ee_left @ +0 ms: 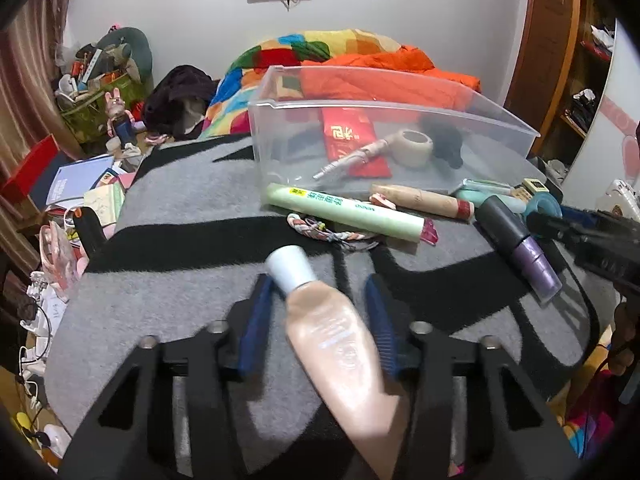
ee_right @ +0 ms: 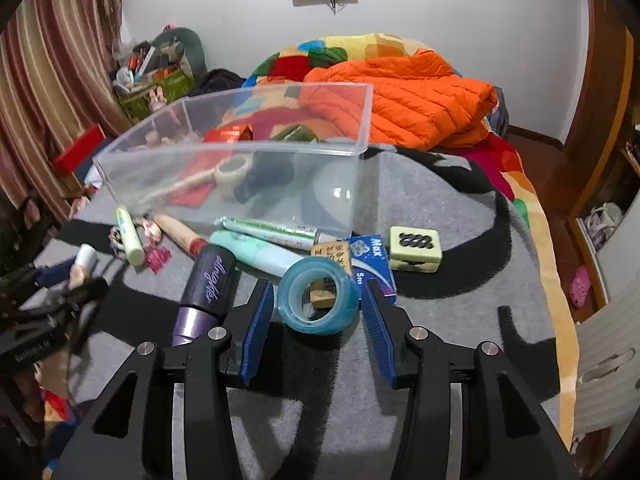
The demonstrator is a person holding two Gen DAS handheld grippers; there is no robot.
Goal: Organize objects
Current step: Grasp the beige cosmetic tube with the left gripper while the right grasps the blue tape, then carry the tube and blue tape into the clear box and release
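A clear plastic bin [ee_left: 400, 108] [ee_right: 240, 148] stands on a grey and black blanket [ee_left: 180, 200] and holds a red envelope [ee_left: 352, 136], a beige tape roll [ee_left: 412, 146] and a pen. My left gripper [ee_left: 320, 284] is open around a beige tube with a white cap [ee_left: 340, 340]; the tube lies between the fingers without touching either. My right gripper [ee_right: 318, 288] is open around a blue tape roll [ee_right: 318, 296] on the blanket. In front of the bin lie a green tube [ee_left: 344, 210], a purple bottle [ee_right: 208, 280] and a mint tube [ee_right: 260, 254].
A braided cord [ee_left: 320, 232], a beige stick [ee_left: 420, 200], a blue Max box [ee_right: 372, 264] and a green die-like block [ee_right: 416, 248] lie nearby. An orange jacket [ee_right: 400, 100] is behind the bin. Books and clutter [ee_left: 80, 184] lie at the left.
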